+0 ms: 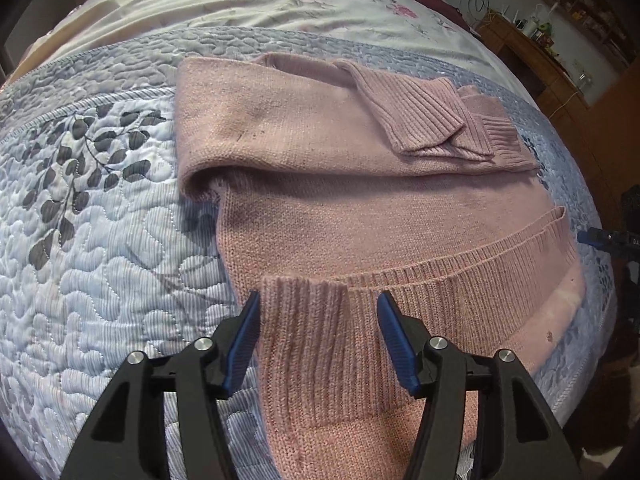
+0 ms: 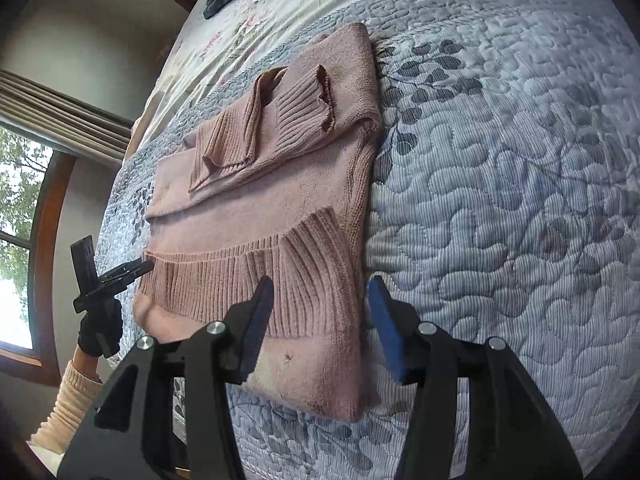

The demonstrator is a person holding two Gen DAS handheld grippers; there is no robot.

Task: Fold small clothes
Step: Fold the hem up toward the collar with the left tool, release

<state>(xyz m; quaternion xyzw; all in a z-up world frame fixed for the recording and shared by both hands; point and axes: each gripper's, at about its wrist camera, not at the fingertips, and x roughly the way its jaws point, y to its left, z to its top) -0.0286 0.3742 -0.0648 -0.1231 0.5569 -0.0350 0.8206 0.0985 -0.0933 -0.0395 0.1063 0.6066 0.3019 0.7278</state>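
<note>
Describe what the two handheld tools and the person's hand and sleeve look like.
Both tools share one design. The left tool has black angular arms with round silver pins and ribbed blue pads on its fingers. The right tool looks the same, with a blue pad on one finger. In the right wrist view, a hand wears a black glove, above a cream ribbed knit sleeve.

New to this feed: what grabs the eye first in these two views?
The pink knit sweater, partly folded with both sleeves laid across its body, fills the middle of a blue-grey quilted bedspread. The left hand-held gripper is open, its blue pads either side of a ribbed cuff. The right hand-held gripper is open too, above the sweater's folded edge beside the quilt.
</note>
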